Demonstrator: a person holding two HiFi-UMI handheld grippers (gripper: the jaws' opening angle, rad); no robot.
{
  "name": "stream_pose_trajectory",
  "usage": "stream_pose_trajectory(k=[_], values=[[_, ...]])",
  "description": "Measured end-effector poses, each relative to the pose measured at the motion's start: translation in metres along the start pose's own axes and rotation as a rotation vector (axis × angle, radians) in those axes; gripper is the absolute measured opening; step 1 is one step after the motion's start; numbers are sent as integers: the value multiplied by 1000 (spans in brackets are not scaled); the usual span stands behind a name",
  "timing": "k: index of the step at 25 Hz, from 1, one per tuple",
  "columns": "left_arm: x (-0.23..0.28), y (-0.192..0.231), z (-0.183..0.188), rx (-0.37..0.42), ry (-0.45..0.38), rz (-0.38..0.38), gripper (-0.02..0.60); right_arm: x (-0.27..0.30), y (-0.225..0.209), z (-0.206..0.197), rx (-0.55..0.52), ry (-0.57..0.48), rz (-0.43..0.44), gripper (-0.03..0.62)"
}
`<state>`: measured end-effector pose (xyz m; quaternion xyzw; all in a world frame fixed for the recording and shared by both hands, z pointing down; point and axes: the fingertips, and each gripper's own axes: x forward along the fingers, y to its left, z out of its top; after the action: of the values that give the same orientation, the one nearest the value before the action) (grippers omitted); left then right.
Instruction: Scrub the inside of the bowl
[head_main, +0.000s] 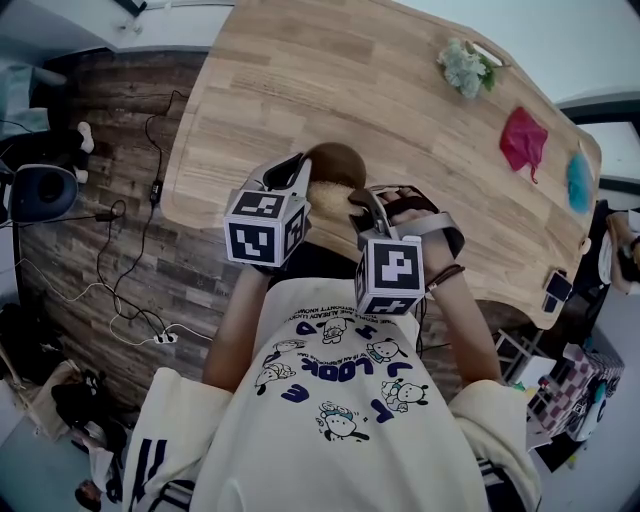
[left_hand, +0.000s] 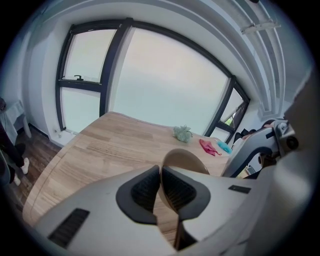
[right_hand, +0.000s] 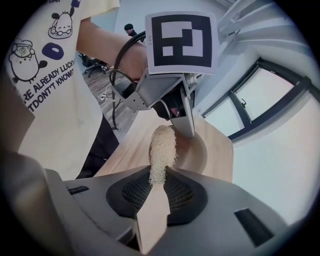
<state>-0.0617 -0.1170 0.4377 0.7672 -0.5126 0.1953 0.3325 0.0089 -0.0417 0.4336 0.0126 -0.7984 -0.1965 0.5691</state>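
At the bowl (right_hand: 192, 150), right claw (right_hand: 157, 185) tight on brush (right_hand: 162, 147)

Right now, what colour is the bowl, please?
The round wooden bowl is light brown; right gripper view.

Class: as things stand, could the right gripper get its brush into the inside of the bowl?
Probably yes. The right gripper is shut on the brush, whose bristles lie at the open side of the bowl; the left gripper grips only the rim.

Desk (head_main: 400, 110): light wood
Far edge: green tuft (head_main: 465, 68), red cloth (head_main: 523, 140), blue item (head_main: 578, 183), apart
Floor (head_main: 70, 250): dark planks, black cables (head_main: 156, 165)
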Motion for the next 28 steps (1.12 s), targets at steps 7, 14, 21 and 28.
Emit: stream_pose_trajectory(k=[7,14,21,28], values=[[-4,19,1,-46,-14,46,49,-3,-4,-3,125,-60,-16,71],[-13,42,4,-95,-47,98,46,-15,-18,-17,390,-165,-59,72],[-18,46,12,-121,-85,113,44,-41,-67,-33,860,-475,-266,72],[-17,36,13,-144,-99,97,44,-57,-95,-59,1276,-667,-449,72]])
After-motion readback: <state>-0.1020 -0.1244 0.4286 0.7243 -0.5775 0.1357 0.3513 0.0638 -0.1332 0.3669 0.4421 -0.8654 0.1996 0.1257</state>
